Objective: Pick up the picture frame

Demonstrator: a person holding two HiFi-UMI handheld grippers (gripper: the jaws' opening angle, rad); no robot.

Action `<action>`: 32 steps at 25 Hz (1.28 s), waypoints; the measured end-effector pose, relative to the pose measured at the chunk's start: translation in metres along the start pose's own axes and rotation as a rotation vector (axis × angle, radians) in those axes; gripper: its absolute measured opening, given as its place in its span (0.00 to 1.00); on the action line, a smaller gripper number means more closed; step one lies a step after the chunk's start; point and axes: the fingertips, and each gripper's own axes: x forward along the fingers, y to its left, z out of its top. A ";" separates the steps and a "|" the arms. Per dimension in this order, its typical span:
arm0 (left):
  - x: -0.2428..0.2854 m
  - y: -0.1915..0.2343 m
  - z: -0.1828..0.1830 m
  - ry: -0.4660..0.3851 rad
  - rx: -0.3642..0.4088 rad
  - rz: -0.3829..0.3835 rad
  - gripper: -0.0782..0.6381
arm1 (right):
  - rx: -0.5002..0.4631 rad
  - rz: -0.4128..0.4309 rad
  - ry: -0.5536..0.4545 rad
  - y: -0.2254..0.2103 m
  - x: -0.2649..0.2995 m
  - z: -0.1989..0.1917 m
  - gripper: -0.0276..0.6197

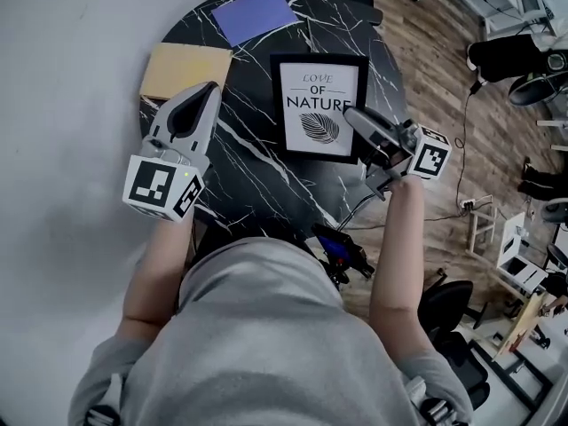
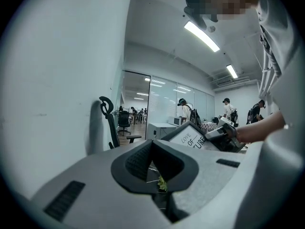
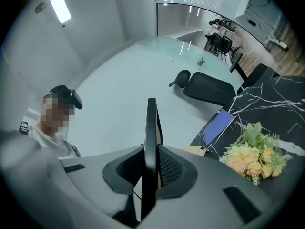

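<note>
The picture frame (image 1: 318, 105) is black-edged with a white print of a leaf and lettering, and it hangs over the black marble table (image 1: 257, 176). My right gripper (image 1: 357, 119) is shut on the frame's lower right edge. In the right gripper view the frame (image 3: 151, 142) stands edge-on between the pads, which press on both of its sides. My left gripper (image 1: 211, 87) hovers left of the frame, apart from it, jaws together and empty. From the left gripper view the tilted frame (image 2: 190, 138) shows beyond the closed jaw tips (image 2: 152, 144).
A purple sheet (image 1: 255, 13) and a tan book (image 1: 184, 67) lie at the table's far side. A bunch of pale flowers (image 3: 255, 149) sits on the table. Office chairs (image 3: 209, 90) stand beyond it. Wooden floor with cables and shoes lies to the right.
</note>
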 end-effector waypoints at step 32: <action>-0.050 0.008 0.049 -0.102 0.063 0.056 0.12 | -0.253 0.150 -0.159 0.153 0.028 0.049 0.15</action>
